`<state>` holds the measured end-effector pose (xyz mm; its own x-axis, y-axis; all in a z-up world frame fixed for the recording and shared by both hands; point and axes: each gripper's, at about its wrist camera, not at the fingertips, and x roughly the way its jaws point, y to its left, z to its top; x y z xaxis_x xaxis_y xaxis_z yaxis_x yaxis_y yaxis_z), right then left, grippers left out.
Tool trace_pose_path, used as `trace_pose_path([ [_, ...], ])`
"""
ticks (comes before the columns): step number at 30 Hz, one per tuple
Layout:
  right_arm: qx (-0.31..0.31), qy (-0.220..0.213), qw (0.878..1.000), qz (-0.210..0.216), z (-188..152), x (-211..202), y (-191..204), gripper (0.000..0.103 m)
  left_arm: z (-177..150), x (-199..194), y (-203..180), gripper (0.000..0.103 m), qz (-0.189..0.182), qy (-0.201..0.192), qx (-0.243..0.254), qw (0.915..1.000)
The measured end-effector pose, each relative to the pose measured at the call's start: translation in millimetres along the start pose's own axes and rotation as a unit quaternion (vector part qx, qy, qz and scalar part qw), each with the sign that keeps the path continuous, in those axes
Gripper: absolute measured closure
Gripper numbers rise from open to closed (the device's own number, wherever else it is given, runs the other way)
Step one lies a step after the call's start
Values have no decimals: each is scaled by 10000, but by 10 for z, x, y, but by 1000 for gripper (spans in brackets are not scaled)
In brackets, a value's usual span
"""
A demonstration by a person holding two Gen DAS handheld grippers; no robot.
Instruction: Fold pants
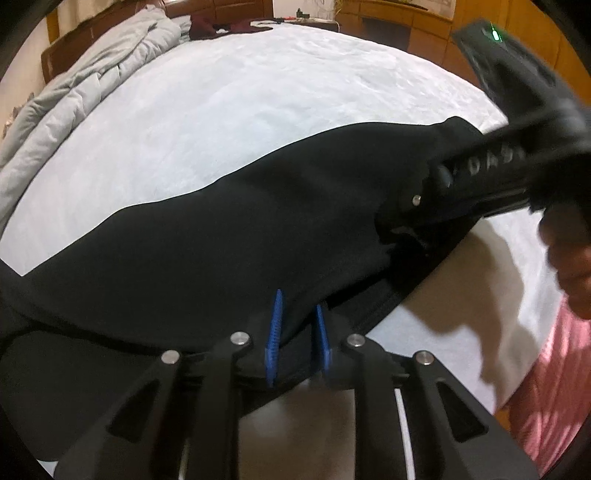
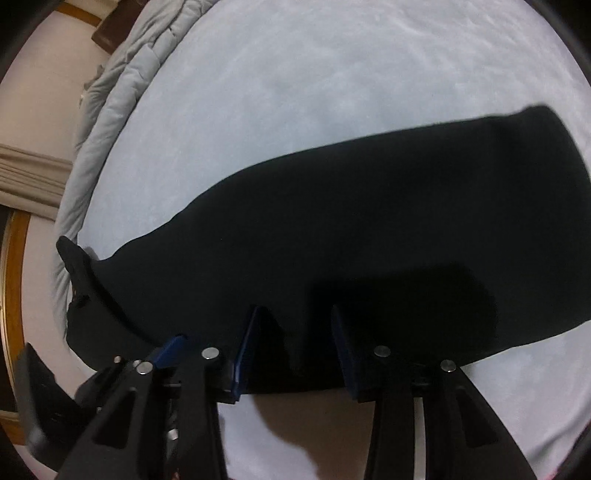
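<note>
Black pants (image 1: 221, 251) lie stretched across a white bed sheet (image 1: 240, 110); they also fill the middle of the right wrist view (image 2: 369, 221). My left gripper (image 1: 297, 325) has its blue pads close together, pinching the pants' near edge. My right gripper (image 2: 295, 332) is open, its blue pads wide apart over the pants' near edge. In the left wrist view the right gripper's body (image 1: 498, 173) reaches in from the right onto the pants. In the right wrist view the left gripper (image 2: 162, 354) shows at the lower left on the cloth.
A grey quilt (image 1: 85, 92) lies bunched along the bed's far left side. Dark clothes (image 1: 221, 26) lie at the far end. Wooden furniture (image 1: 406, 26) stands behind the bed. The person's pink clothing (image 1: 554, 387) is at the right edge.
</note>
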<state>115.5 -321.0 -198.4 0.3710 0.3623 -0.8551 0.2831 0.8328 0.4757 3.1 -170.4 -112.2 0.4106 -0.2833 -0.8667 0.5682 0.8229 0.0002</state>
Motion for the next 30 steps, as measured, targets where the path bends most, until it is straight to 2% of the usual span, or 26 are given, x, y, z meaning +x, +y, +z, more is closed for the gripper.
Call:
trace_pose_path([
  [1, -32, -6, 10000, -6, -31, 4, 11, 62, 15, -38, 27, 75, -12, 61, -76, 10000],
  [3, -48, -36, 10000, -28, -54, 16, -4, 62, 29, -155, 148, 24, -8, 81, -488, 9988],
  [5, -95, -80, 9999, -82, -67, 10, -19, 62, 33, -350, 385, 21, -82, -22, -1166, 9931],
  [8, -141, -212, 9995, -173, -111, -31, -46, 62, 38, -483, 837, 16, 251, 221, -2041, 9784],
  [9, -164, -241, 9994, -203, -103, -36, -66, 62, 33, -496, 1036, 16, 323, 312, -2385, 9701],
  [13, -221, -311, 9988, -297, -153, -53, -51, 62, 92, -433, 1525, 16, 512, 720, -3086, 9471],
  [16, -196, -294, 9991, -239, -145, -61, -81, 62, 206, -398, 1764, 16, 623, 862, -3231, 9404],
  [18, -151, -282, 9994, -163, -114, -56, -134, 62, 275, -323, 1953, 16, 847, 1098, -3358, 9317],
  [21, -120, -279, 9995, -100, -109, -57, -167, 62, 290, -166, 2166, 16, 952, 1544, -3555, 9169],
  [25, -145, -284, 9994, -104, -113, -64, -183, 62, 278, -13, 2326, 19, 712, 1766, -3807, 9049],
  [26, -153, -286, 9994, -112, -114, -66, -181, 62, 255, 17, 2365, 31, 601, 1785, -3895, 9016],
  [27, -163, -286, 9994, -120, -114, -70, -182, 62, 233, 34, 2391, 51, 462, 1773, -3986, 8986],
  [28, -166, -285, 9994, -122, -113, -72, -184, 62, 192, 56, 2420, 59, 172, 1743, -4155, 8926],
  [29, -165, -281, 9994, -123, -111, -74, -186, 62, 156, 61, 2438, 68, 47, 1735, -4281, 8869],
  [30, -165, -274, 9994, -128, -108, -72, -176, 62, 122, 35, 2444, 77, 27, 1646, -4358, 8848],
])
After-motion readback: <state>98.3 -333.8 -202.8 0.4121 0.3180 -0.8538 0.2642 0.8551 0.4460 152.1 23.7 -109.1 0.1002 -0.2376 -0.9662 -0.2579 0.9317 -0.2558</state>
